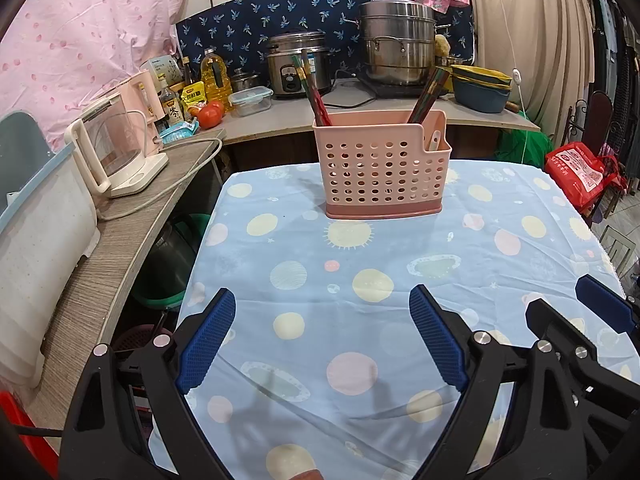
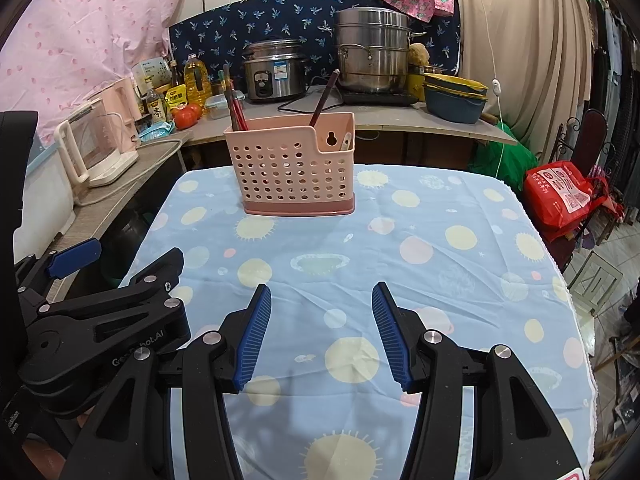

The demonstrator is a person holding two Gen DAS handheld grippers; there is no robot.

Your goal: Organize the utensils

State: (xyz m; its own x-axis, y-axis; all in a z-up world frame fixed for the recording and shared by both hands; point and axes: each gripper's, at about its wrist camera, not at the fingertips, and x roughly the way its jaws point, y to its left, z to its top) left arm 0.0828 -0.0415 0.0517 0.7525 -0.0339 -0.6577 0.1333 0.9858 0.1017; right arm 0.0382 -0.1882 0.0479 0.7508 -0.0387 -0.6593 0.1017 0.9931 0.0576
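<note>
A pink perforated utensil holder [image 1: 382, 168] stands upright at the far end of the table, also in the right wrist view [image 2: 294, 168]. Dark red chopsticks [image 1: 316, 96] lean out of its left compartment and another bunch [image 1: 428, 96] out of its right side; a pale spoon handle [image 1: 435, 140] shows in the low right pocket. My left gripper [image 1: 322, 312] is open and empty above the near tablecloth. My right gripper [image 2: 322, 312] is open and empty beside it, on its right. Each gripper shows at the edge of the other's view.
The table has a blue cloth [image 1: 440, 248] with pastel circles. A wooden counter [image 1: 104, 280] on the left holds a kettle [image 1: 112, 152]. The back counter holds a rice cooker [image 1: 298, 64], a steel pot [image 1: 396, 40], bottles and tomatoes. A red bag [image 2: 560, 196] sits right.
</note>
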